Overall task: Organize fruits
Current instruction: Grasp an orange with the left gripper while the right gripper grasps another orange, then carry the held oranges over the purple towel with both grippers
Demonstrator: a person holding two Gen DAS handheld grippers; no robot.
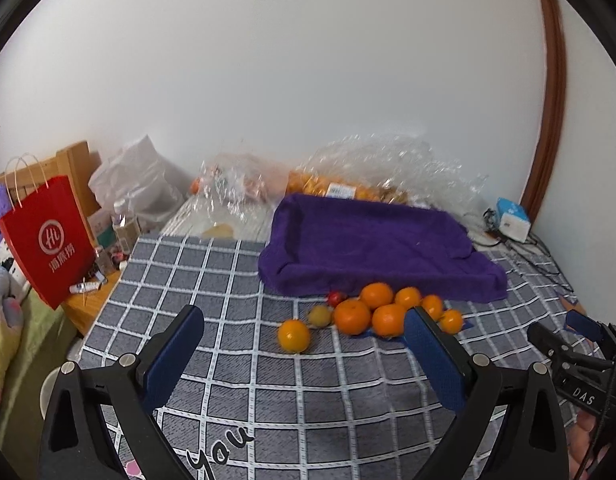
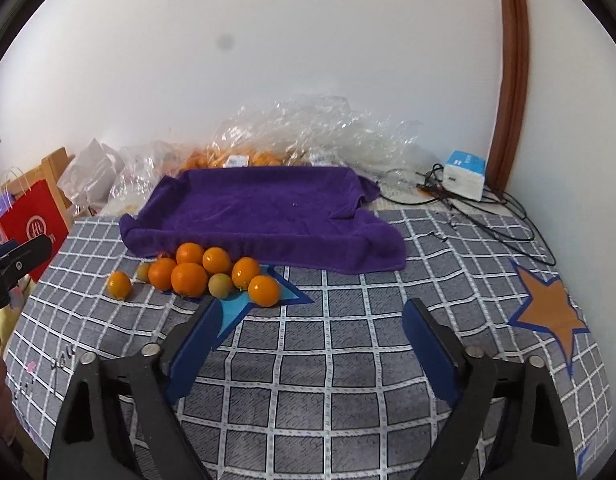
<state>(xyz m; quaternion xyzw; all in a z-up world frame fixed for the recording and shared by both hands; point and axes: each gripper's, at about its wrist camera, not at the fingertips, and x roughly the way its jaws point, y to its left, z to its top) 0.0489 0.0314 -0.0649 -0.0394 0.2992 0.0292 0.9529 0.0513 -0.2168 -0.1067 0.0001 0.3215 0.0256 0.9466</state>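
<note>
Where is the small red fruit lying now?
In the left wrist view, the small red fruit lies at the purple towel's front edge, just left of the orange pile.

White wall (image 1: 268, 80), brown door frame (image 1: 551, 100)

Glossy oranges (image 2: 189, 279) beside a fuzzy cloth towel (image 2: 264, 212).

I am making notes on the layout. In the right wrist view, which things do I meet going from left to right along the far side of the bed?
red paper bag → purple towel → white and blue box → brown door frame
</note>
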